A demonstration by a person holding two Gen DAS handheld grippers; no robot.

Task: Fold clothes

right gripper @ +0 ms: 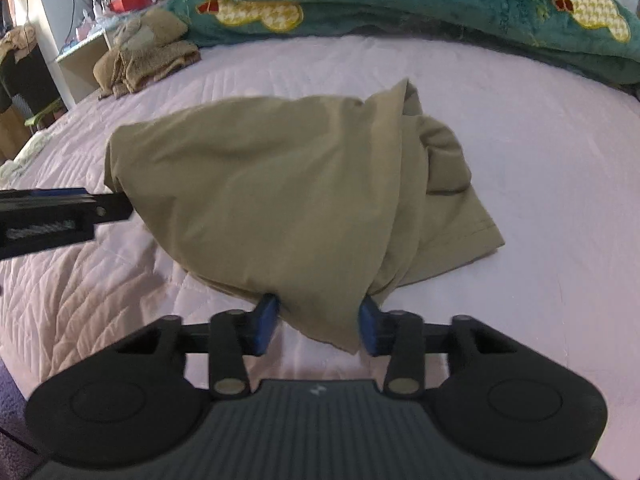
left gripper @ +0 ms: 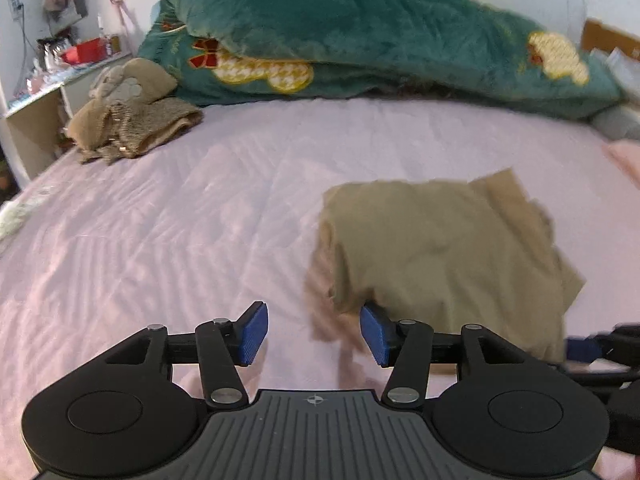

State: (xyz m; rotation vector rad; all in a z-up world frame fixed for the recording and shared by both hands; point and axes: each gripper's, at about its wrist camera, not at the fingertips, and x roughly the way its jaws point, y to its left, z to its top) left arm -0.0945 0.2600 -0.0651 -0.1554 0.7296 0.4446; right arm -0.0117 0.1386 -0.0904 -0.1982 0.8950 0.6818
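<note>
Jaws of the left gripper (left gripper: 314, 336) stood apart and empty, beside the garment (left gripper: 440, 248). Right gripper (right gripper: 319, 330) jaws were parted around its near fold; contact could not be told, on the pink bed (left gripper: 160, 220).

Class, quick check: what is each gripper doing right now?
Left gripper: open, holding nothing; the khaki garment lies beside it.
Right gripper: the garment hangs between its jaws; whether the pads press on it cannot be told.
</note>
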